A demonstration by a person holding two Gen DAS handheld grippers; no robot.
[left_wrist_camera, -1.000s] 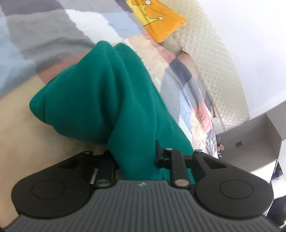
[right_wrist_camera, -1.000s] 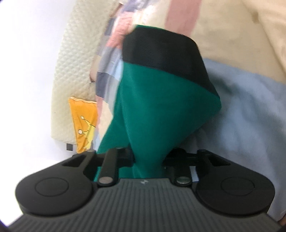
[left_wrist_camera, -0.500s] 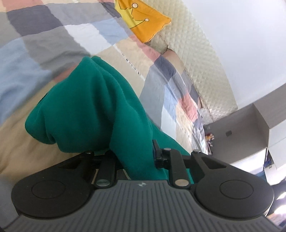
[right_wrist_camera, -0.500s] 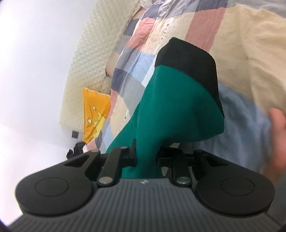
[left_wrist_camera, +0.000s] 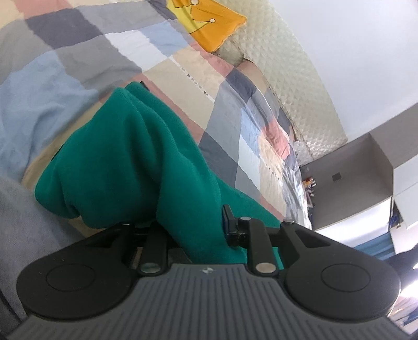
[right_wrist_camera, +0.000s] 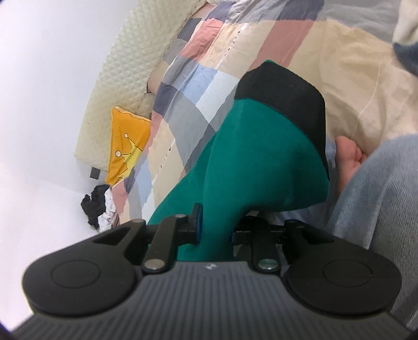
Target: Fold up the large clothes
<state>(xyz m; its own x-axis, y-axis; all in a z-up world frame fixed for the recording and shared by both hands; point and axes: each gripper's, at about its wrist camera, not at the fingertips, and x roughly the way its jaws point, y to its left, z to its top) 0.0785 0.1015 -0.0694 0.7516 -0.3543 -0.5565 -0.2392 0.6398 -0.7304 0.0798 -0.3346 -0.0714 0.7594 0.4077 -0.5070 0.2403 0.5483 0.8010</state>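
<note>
The green garment (left_wrist_camera: 125,162) hangs bunched between both grippers, lifted above the bed! From the left wrist view it spills forward in thick folds, one rounded lobe drooping to the left, the rest running back to the right behind the gripper. From the right wrist view the same green cloth (right_wrist_camera: 250,167) rises in a twisted column, topped by a black ribbed band (right_wrist_camera: 284,96) that curls over at the far end.

The left gripper (left_wrist_camera: 193,230) has the fabric pinched between its jaws, the pads pressed into the cloth, and the jaws are easing apart at this moment with the cloth between them. The right gripper (right_wrist_camera: 216,230) clamps a gathered neck of the same cloth; its jaws too are opening a little, the fabric squeezed between the blue-edged pads.

Beneath it all lies the patchwork quilt (left_wrist_camera: 78,57) in blue, grey, cream and pink squares, spread over the bed. A yellow cushion (left_wrist_camera: 209,23) with a crown pattern rests at the far end against the cream quilted headboard (left_wrist_camera: 295,86). In the right wrist view a person's hand (right_wrist_camera: 347,159) shows just beside the green cloth, emerging from a grey-blue sleeve (right_wrist_camera: 378,188). A small dark heap of clothes (right_wrist_camera: 99,206) sits past the quilt's edge.
</note>
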